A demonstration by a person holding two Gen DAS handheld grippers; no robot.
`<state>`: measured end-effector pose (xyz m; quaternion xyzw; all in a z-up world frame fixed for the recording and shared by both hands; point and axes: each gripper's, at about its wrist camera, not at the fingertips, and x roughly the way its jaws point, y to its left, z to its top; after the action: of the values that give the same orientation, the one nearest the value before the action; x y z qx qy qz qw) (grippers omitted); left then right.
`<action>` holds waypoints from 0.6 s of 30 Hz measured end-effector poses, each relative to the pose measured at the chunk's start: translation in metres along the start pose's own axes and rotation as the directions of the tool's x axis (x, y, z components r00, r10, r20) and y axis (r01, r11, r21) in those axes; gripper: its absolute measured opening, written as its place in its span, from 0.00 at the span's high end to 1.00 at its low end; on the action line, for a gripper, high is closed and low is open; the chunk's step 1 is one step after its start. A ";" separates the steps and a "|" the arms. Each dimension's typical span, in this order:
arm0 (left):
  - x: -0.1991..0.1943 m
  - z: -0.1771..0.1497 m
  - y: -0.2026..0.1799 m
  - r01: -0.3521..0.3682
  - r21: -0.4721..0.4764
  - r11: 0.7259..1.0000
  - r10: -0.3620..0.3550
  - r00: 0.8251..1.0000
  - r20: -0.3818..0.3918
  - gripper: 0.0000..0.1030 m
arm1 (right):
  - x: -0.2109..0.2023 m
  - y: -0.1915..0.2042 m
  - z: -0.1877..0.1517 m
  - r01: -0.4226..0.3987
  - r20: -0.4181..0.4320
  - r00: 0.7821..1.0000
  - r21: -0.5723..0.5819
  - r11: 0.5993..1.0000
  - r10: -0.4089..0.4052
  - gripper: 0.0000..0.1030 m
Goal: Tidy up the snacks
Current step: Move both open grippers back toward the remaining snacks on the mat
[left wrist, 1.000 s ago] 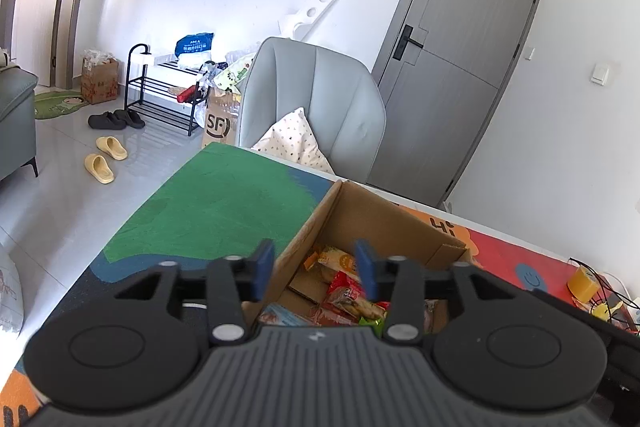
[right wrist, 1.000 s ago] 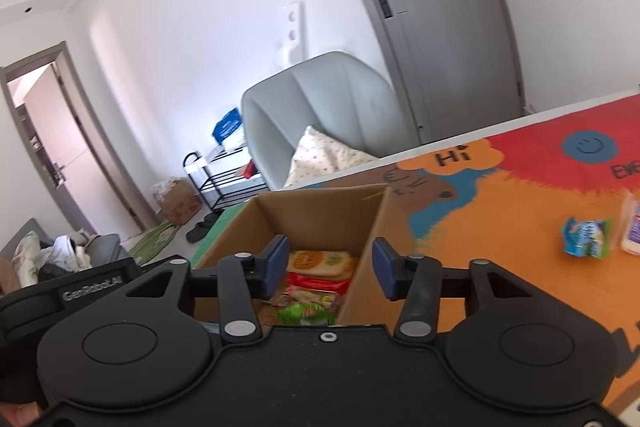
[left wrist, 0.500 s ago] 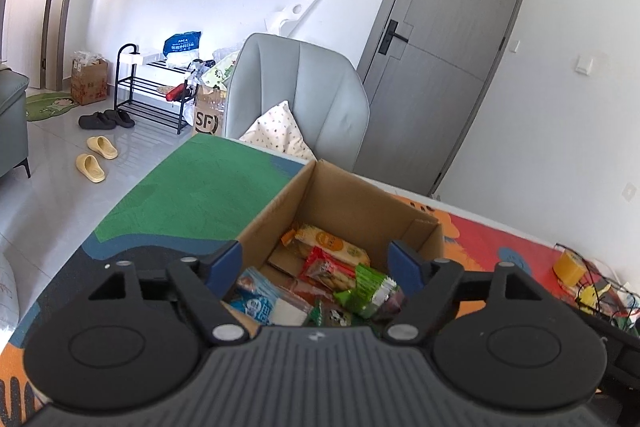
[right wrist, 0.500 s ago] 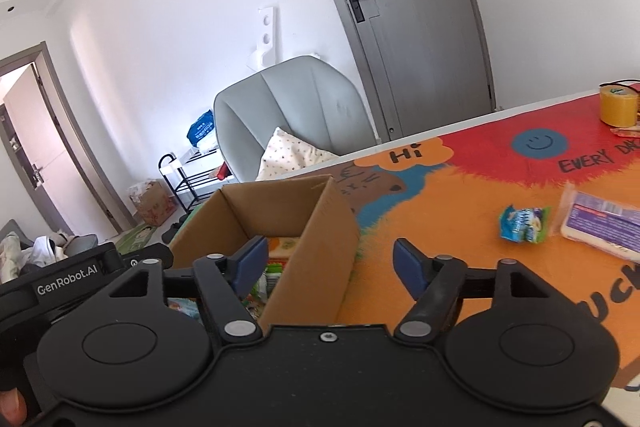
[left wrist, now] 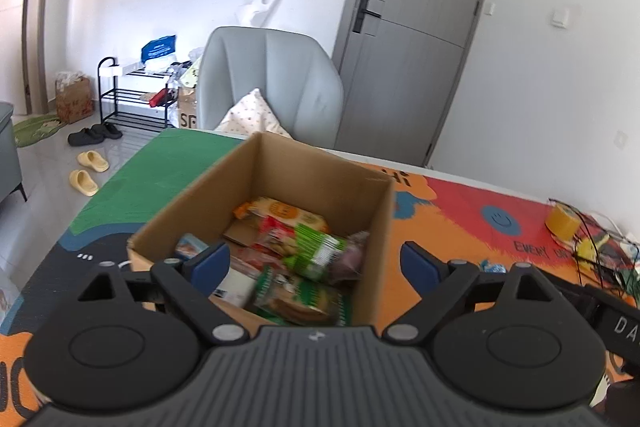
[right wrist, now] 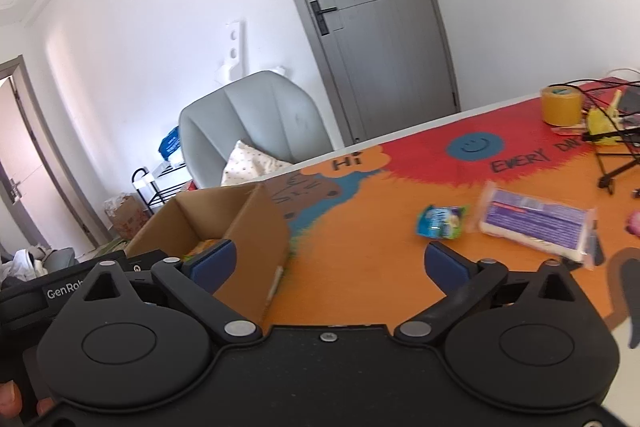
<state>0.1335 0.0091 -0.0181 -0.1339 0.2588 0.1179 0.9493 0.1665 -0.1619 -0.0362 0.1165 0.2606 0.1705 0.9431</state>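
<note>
I see bright, even daylight; fisheye bending at edges; motion blur on snacks [left wrist: 304,267] between my fingers.

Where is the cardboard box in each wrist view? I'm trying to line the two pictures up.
Left wrist view: the cardboard box fills the centre, open top showing snack packets, just beyond the open left gripper.
Right wrist view: the box sits lower left, behind the left finger of the open right gripper.
Shared landmark: the grey chair behind the table.
</note>
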 end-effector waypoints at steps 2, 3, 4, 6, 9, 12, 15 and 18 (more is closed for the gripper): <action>0.000 -0.004 -0.009 0.004 0.018 1.000 -0.004 1.000 -0.004 0.11 | -0.003 -0.008 0.000 0.019 -0.002 1.000 0.002 1.000 -0.019 0.00; 0.001 -0.005 -0.013 0.006 0.024 1.000 -0.006 1.000 -0.007 0.11 | -0.004 -0.011 0.000 0.030 -0.003 1.000 0.003 1.000 -0.030 0.00; 0.002 -0.006 -0.017 0.008 0.031 1.000 -0.008 1.000 -0.012 0.11 | -0.006 -0.015 0.000 0.040 -0.004 0.999 0.004 0.999 -0.040 0.00; 0.003 -0.007 -0.025 0.012 0.048 0.999 -0.011 1.000 -0.022 0.11 | -0.009 -0.022 0.000 0.059 -0.003 0.998 0.011 0.998 -0.059 0.00; 0.006 -0.009 -0.039 0.029 0.084 0.996 -0.027 0.999 -0.029 0.10 | -0.013 -0.032 0.001 0.075 0.001 0.997 0.018 0.997 -0.075 0.00; 0.007 -0.012 -0.052 0.046 0.100 0.994 -0.043 0.998 -0.035 0.10 | -0.015 -0.042 0.002 0.095 0.002 0.996 0.027 0.995 -0.095 0.00; 0.010 -0.015 -0.063 0.055 0.113 0.992 -0.051 0.998 -0.041 0.10 | -0.019 -0.053 0.002 0.099 0.001 0.995 0.032 0.995 -0.099 0.00; 0.015 -0.016 -0.074 0.056 0.119 0.991 -0.050 0.997 -0.051 0.10 | -0.024 -0.067 0.003 0.094 0.015 0.995 0.050 0.994 -0.095 0.00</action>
<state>0.1605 -0.0628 -0.0251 -0.0862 0.2844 0.0737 0.9520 0.1666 -0.2328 -0.0434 0.1288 0.2618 0.1182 0.9492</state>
